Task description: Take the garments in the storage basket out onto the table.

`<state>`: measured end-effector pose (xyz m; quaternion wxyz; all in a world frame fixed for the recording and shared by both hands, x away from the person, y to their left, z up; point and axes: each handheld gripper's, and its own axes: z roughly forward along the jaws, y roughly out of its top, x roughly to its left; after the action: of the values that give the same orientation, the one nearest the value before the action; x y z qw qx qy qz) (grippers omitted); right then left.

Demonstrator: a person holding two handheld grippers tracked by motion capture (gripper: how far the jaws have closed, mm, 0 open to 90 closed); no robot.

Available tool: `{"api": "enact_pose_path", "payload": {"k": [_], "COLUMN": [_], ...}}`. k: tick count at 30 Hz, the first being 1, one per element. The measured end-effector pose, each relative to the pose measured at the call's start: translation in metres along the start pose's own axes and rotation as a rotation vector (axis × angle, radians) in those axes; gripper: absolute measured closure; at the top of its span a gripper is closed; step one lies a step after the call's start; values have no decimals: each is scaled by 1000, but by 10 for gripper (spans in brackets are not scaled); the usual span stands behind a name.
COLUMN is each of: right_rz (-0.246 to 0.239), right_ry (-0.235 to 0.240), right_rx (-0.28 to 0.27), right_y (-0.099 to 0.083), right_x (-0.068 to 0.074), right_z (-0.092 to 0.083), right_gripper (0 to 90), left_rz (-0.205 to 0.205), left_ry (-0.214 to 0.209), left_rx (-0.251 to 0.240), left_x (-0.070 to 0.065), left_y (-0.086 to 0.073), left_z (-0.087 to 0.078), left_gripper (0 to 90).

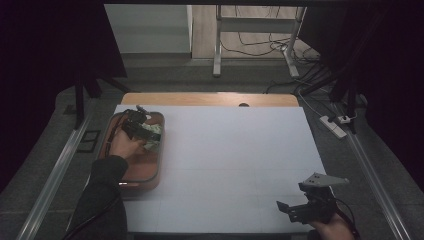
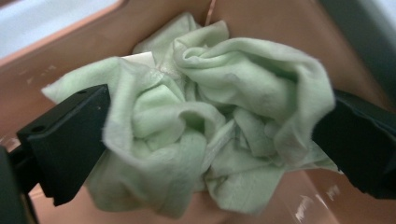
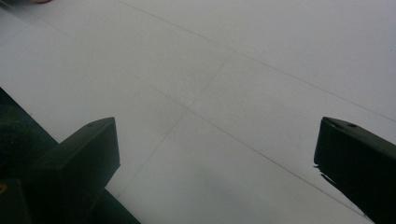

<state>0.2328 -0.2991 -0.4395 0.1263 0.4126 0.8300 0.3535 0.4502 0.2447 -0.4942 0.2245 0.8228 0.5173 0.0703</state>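
Observation:
A crumpled pale green cloth (image 2: 243, 70) lies in the far end of a brown tray (image 1: 150, 175) at the table's left side. My left gripper (image 2: 212, 121) reaches into the tray, and its jaws stand wide apart on either side of the cloth, whose folds brush both of them. From above, the left gripper (image 1: 141, 129) sits over the cloth (image 1: 154, 133). My right gripper (image 1: 289, 208) hovers open near the table's front right corner, with nothing but white table top (image 3: 243, 70) between its jaws (image 3: 217, 149).
The white table top (image 1: 235, 160) stretches between the tray and the right gripper. A wooden edge (image 1: 210, 98) runs along the back of the table. Beyond it, a metal stand (image 1: 218, 45) and cables lie on the floor.

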Motion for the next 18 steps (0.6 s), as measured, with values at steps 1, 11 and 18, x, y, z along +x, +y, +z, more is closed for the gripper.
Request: {"api": "enact_pose_path", "payload": {"k": [1, 11, 18], "right_rz": [-1, -1, -1], "right_ry": [0, -2, -3], "right_rx": [0, 1, -1], "right_y": [0, 0, -1], "right_x": [0, 0, 0], "right_z": [0, 0, -1], "right_gripper": [0, 0, 0], "left_rz": [-5, -21, 21], "left_ry": [-3, 22, 70], "left_rx": [7, 112, 104], "left_x": [1, 7, 2], "left_y": [1, 5, 3], "left_z": [2, 23, 13], "left_gripper": [11, 29, 452]}}
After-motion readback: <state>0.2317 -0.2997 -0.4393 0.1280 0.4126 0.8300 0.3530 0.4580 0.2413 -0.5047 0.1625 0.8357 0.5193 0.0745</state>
